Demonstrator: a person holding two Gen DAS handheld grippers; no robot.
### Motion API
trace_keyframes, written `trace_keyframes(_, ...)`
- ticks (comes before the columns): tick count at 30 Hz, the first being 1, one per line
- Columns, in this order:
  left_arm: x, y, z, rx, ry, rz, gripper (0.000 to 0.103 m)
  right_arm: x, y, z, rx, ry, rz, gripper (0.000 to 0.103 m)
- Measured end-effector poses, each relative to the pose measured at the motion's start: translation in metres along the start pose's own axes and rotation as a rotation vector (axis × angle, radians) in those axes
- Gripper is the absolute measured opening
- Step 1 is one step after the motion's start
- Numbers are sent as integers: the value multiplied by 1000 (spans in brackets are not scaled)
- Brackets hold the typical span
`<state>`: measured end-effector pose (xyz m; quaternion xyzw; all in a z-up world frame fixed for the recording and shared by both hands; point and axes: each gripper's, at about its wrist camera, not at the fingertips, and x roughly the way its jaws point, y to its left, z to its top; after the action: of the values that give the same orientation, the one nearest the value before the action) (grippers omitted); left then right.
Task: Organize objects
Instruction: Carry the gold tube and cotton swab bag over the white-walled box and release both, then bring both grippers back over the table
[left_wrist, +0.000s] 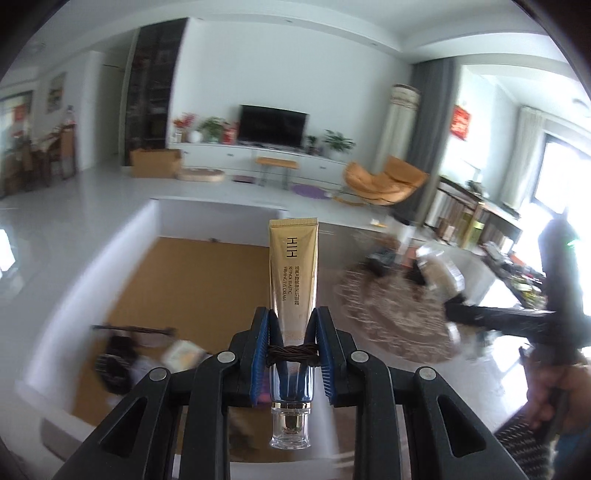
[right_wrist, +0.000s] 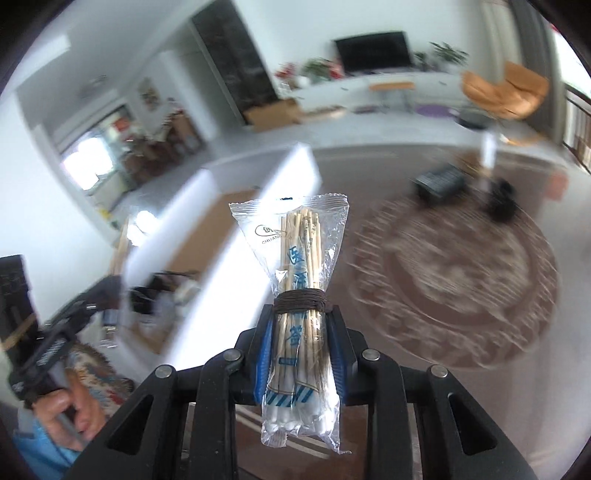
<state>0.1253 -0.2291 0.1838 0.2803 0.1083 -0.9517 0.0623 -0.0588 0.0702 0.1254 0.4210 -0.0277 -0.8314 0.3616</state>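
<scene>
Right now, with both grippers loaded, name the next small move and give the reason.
Probably lower the left gripper toward the white box below it and release the gold tube there. Both grippers are already full, the right gripper clamping the cotton swab pack, and the box is open.

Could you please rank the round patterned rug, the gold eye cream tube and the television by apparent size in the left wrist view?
1. round patterned rug
2. gold eye cream tube, inflated by nearness
3. television, shrunk by distance

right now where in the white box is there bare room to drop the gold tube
The far half of the box floor, between the back wall and the tube, shows bare brown. The near left corner is crowded with a dark item and a small packet.
</scene>
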Motion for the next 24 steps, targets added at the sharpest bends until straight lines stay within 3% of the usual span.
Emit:
trace_keyframes(6, -8, 59, -1, -50, 7, 166, 25, 25, 68, 28, -69, 1, 132, 28)
trace_keyframes(10, -7, 87, -11, -76, 44, 228, 25, 57, 114, 32, -134, 40, 191, 28)
trace_keyframes(13, 2, 99, -18, -78, 80, 269, 25, 87, 134, 27, -142, 86, 231, 28)
trace_keyframes(15, 19, 105, -22, -74, 135, 349, 28, 111, 146, 21, -159, 149, 253, 30)
trace_keyframes(16, 25, 108, -23, -74, 160, 381, 34, 124, 151, 17, -175, 195, 253, 36)
trace_keyframes(17, 31, 112, -25, -77, 182, 401, 57, 133, 154, 14, -185, 225, 252, 49)
trace_keyframes(18, 35, 110, -27, -85, 192, 405, 79, 138, 155, 11, -189, 234, 246, 56)
trace_keyframes(20, 34, 110, -30, -96, 166, 386, 85, 134, 151, 8, -189, 203, 243, 66)
trace_keyframes(24, 39, 95, -32, -72, 146, 362, 86, 113, 128, 11, -179, 106, 192, 80)
